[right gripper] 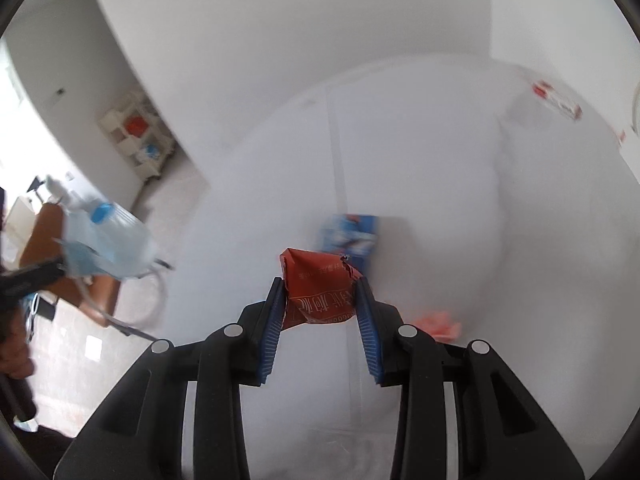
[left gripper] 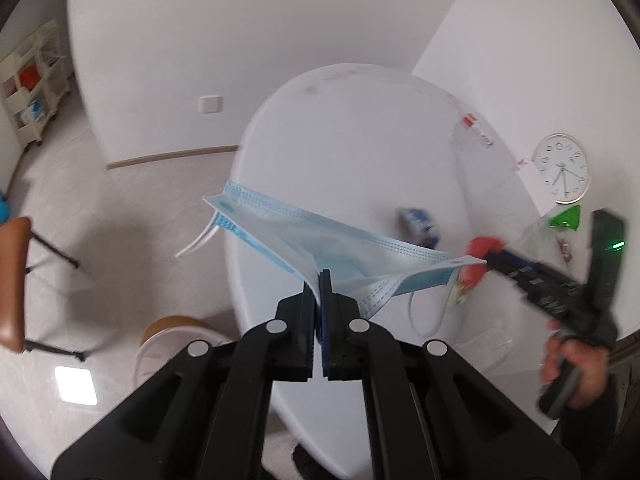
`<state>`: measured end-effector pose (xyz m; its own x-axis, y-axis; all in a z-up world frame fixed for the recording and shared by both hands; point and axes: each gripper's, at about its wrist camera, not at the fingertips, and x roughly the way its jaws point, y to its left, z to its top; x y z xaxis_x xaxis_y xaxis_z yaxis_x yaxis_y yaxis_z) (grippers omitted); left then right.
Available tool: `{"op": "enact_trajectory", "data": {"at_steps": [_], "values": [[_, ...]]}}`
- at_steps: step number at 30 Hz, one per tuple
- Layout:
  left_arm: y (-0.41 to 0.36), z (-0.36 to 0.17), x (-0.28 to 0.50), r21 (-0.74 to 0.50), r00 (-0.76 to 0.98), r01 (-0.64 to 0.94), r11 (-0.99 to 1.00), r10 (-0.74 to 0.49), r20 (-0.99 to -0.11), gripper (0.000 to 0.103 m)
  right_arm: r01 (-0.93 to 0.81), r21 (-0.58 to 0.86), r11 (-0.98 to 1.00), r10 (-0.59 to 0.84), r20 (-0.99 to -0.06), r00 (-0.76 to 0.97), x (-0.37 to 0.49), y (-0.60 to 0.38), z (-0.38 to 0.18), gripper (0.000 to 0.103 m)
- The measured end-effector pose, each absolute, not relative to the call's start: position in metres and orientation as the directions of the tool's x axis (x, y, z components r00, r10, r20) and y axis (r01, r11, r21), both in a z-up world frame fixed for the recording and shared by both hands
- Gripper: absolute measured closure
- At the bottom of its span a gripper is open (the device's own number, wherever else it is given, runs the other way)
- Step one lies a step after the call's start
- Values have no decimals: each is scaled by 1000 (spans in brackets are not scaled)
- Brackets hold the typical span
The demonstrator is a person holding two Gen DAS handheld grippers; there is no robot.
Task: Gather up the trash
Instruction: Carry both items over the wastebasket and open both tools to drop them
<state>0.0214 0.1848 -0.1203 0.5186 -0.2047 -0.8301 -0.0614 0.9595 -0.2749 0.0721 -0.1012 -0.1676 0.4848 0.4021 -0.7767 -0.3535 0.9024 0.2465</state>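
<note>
A blue mask [left gripper: 320, 248] is pinched between the closed jaws of the left tongs [left gripper: 320, 284], lifted clear of the tabletop [left gripper: 340, 140]. It is spread out to both sides of the tips, and its white ear loops hang loose below and beside them. No bin or bag for the trash can be made out in either view, so where the mask is to be dropped cannot be told.

Ahead of the left tongs and a little to their right, a blue-and-white packet [left gripper: 418, 226] is left lying on the tabletop. Farther ahead and to the right, near the tabletop's far edge, a clear wrapper with a red-and-white label [left gripper: 476, 130] is also left. These two pieces are judged to be still uncollected.

To the right of the left tongs, the right tongs [right gripper: 320, 292] are held narrow around a crumpled red wrapper [right gripper: 318, 292], which is gripped between the blue pads [right gripper: 272, 320] and raised off the tabletop. Just beyond it the blue-and-white packet is seen again, and a pinkish scrap [right gripper: 438, 326] lies on the tabletop close to the right of the right tongs. A green triangular piece [left gripper: 566, 218] is seen past the right tongs, beside a clock [left gripper: 562, 168]; whether it counts as trash cannot be told.

The task is judged to be partly done: two pieces are in hand but not yet discarded, and at least three remain on the tabletop.
</note>
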Motion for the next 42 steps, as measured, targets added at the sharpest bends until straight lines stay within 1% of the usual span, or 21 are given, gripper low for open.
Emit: {"op": "enact_trajectory", "data": {"at_steps": [3, 6, 9, 12, 15, 17, 18, 19, 20, 21, 23, 25, 26, 29, 33, 35, 40, 41, 42], "values": [[207, -130, -1, -240, 499, -95, 966, -163, -851, 101, -412, 272, 870, 460, -751, 474, 48, -75, -148, 67], [235, -153, -24, -204, 441, -129, 970, -128, -888, 101, -472, 309, 826, 522, -736, 431, 26, -41, -136, 67], [262, -190, -38, -204, 374, -159, 966, -133, -918, 101, -526, 318, 789, 556, -733, 391, 10, -10, -132, 67], [289, -243, -49, -202, 280, -189, 961, -144, -949, 101, -571, 316, 757, 574, -739, 352, 1, 21, -130, 67], [298, -284, -51, -190, 213, -193, 963, -148, -966, 101, -607, 303, 734, 580, -746, 328, -12, 48, -128, 67], [304, -313, -49, -201, 160, -202, 958, -170, -972, 99, -631, 288, 720, 577, -754, 314, -20, 65, -126, 67], [307, -324, -50, -204, 136, -216, 955, -177, -975, 92, -639, 284, 715, 576, -757, 308, -22, 71, -125, 67], [313, -334, -52, -217, 114, -236, 947, -195, -974, 67, -648, 279, 709, 575, -760, 302, -25, 77, -125, 67], [318, -341, -54, -224, 98, -258, 940, -205, -974, 49, -655, 276, 704, 574, -764, 294, -27, 82, -125, 67], [320, -344, -55, -220, 92, -280, 934, -202, -975, 28, -658, 274, 702, 571, -768, 290, -28, 85, -126, 67], [324, -347, -56, -230, 105, -293, 928, -207, -973, 27, -664, 267, 699, 562, -779, 278, -31, 92, -128, 66], [326, -347, -56, -228, 94, -298, 927, -209, -973, 22, -666, 268, 696, 556, -788, 265, -33, 98, -130, 66], [326, -346, -56, -221, 94, -308, 925, -202, -975, 21, -667, 267, 695, 554, -790, 262, -34, 99, -131, 66], [334, -334, -60, -232, 113, -359, 904, -204, -972, 15, -676, 259, 690, 547, -798, 253, -39, 106, -132, 66], [347, -296, -73, -223, 191, -428, 876, -154, -969, 8, -686, 263, 679, 543, -808, 227, -40, 113, -139, 65], [356, -274, -80, -196, 230, -455, 869, -98, -968, 8, -692, 265, 671, 539, -816, 209, -42, 120, -145, 64], [374, -224, -91, -158, 299, -484, 861, -7, -954, 8, -727, 265, 634, 516, -844, 142, -49, 141, -168, 62], [376, -217, -92, -147, 306, -486, 862, 11, -952, 8, -735, 266, 623, 513, -849, 128, -51, 146, -173, 57], [377, -211, -93, -137, 315, -488, 862, 28, -949, 8, -744, 268, 612, 509, -854, 111, -52, 151, -177, 49]]}}
